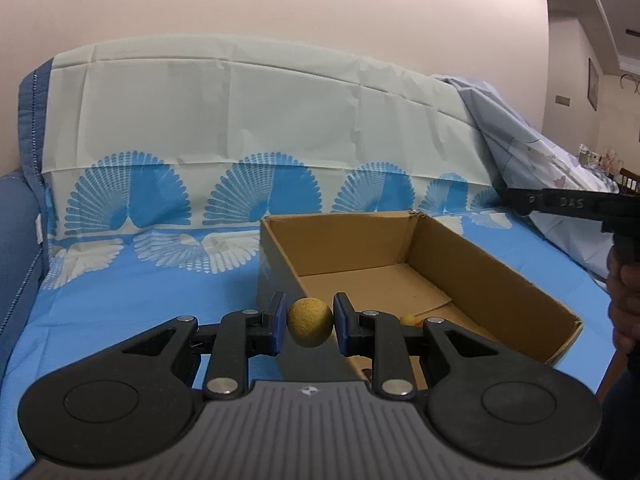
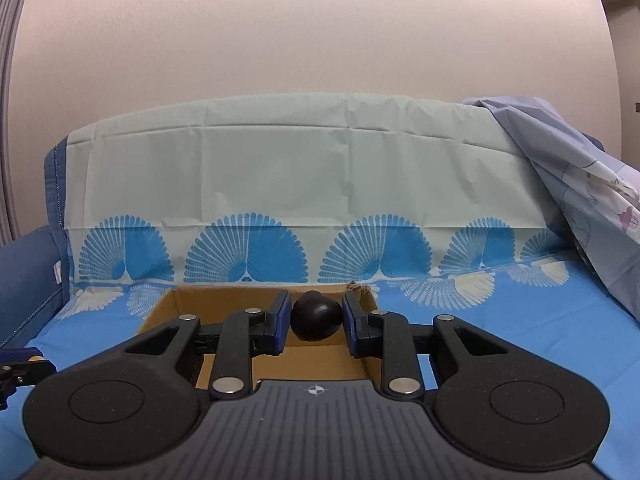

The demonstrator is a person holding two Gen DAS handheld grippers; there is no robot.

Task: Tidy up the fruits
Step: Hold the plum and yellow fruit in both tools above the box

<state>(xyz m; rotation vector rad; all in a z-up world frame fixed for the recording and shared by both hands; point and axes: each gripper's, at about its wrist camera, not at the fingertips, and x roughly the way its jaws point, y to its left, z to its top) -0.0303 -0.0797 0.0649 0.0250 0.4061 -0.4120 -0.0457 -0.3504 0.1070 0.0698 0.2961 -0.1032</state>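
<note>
Cardboard box (image 1: 492, 280) sits open-topped on the blue sheet (image 1: 132, 304), its near corner just beyond the left gripper (image 1: 310, 326) and its long side running away toward the sofa back. Bare sheet lies wide to the box's left; to its right a crumpled pale cloth (image 1: 532, 168) slopes down close by. Left gripper is clamped on a round yellow fruit (image 1: 310, 328), held over the box's near left wall; being round, it shows no long axis. A small yellow fruit (image 1: 409, 319) lies on the box floor just behind the right finger. Right gripper (image 2: 316, 322) pinches a dark fruit (image 2: 316, 322) above the box (image 2: 176, 304), narrower end toward the upper right. In the left view that tool (image 1: 568, 202) reaches in from the right edge, a hand (image 1: 626, 300) below it
</note>
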